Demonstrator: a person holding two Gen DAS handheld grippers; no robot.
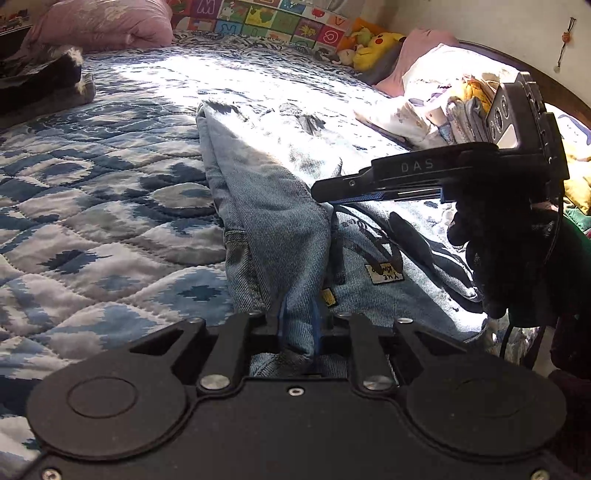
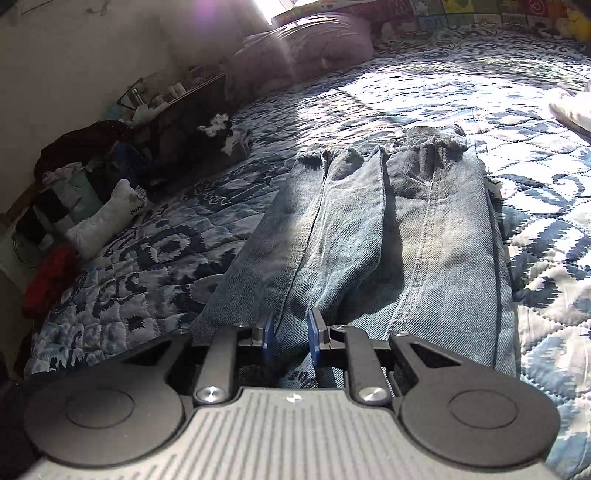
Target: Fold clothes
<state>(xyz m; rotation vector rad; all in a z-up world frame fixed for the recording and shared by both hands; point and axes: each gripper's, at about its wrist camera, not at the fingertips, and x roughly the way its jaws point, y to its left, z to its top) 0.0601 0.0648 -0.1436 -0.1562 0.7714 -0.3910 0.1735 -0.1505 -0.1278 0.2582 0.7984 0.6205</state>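
Observation:
Light blue jeans (image 1: 266,206) lie along the blue and white quilted bed (image 1: 110,206), one edge lifted into a raised fold. My left gripper (image 1: 299,326) is shut on the near end of that fold, with denim bunched between its blue pads. The right gripper (image 1: 319,192), held by a dark gloved hand (image 1: 491,258), comes in from the right with its tip at the top of the fold. In the right wrist view the jeans (image 2: 406,229) stretch away with both legs side by side, frayed hems far. My right gripper (image 2: 290,332) is shut on the near denim edge.
A pink duvet (image 1: 103,26), plush toys (image 1: 373,44) and a stack of light clothes (image 1: 443,110) line the far and right sides of the bed. Dark clothes (image 1: 40,85) lie at the left. Bedside clutter (image 2: 85,173), a white pillow (image 2: 107,218) and red cloth (image 2: 48,277) sit left.

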